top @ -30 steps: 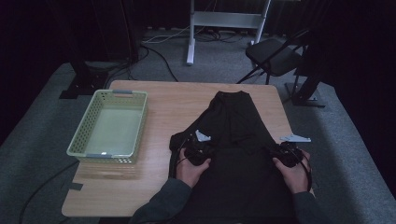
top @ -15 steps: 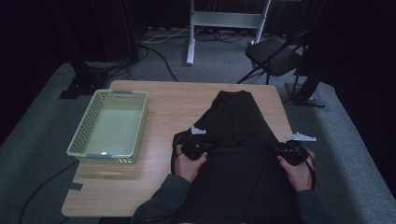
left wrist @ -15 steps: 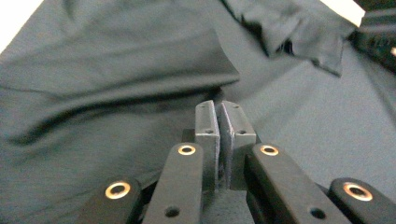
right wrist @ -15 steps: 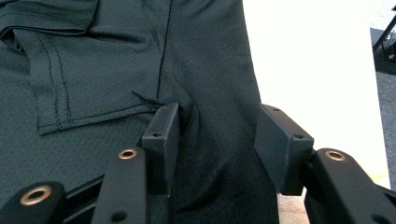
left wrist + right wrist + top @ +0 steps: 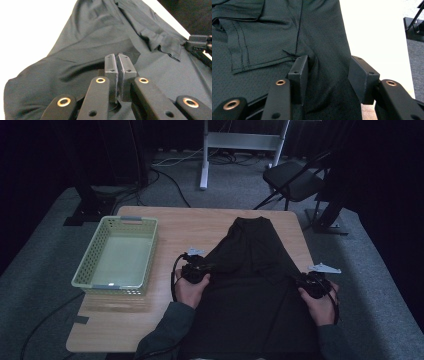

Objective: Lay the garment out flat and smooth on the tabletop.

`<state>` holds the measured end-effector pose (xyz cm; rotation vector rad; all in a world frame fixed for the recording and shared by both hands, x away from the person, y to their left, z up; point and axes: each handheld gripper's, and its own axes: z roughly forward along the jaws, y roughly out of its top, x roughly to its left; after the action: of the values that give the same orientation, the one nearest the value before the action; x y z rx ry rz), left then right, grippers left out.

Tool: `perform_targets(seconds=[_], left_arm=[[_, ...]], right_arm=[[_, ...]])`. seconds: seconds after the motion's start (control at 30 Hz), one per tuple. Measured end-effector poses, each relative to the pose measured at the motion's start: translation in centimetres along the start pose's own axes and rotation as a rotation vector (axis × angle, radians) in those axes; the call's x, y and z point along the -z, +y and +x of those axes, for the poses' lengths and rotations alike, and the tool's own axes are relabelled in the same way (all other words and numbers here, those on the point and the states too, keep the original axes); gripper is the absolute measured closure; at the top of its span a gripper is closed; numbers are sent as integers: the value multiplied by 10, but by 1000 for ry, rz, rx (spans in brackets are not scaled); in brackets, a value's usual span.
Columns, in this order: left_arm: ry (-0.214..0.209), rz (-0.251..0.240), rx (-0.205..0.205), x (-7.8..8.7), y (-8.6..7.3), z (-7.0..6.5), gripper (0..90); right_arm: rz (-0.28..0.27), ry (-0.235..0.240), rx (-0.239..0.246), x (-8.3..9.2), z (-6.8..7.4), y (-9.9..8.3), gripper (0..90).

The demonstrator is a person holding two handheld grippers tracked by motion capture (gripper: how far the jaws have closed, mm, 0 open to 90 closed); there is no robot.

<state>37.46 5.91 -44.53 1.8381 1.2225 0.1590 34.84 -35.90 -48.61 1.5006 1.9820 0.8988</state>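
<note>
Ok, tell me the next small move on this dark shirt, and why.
Probably close the right gripper on the shirt edge. The left gripper is already shut on a pinch of fabric, while the right one's jaws stand open with the hem running up between them, so only one side is held.

No readable text, label or number on anything here.

- Left of the left gripper (image 5: 196, 267), bare table (image 5: 200, 222) is left free up to the yellow basket (image 5: 118, 257), whose walls block passage.
- Ahead of both grippers, the way is covered by the dark garment (image 5: 250, 270).
- Right of the right gripper (image 5: 312, 282), the table edge is met at once.
</note>
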Motion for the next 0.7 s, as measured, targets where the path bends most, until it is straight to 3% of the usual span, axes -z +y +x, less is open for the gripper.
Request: perform_targets(seconds=[0.1,0.7], left_arm=[[-2,-11,33,2,0,8,876],[32,-76,105,22,3,39,876]], right_arm=[[0,-1,-2,0,0,0,505],[-3,-6,-3,0,1,-1,505]])
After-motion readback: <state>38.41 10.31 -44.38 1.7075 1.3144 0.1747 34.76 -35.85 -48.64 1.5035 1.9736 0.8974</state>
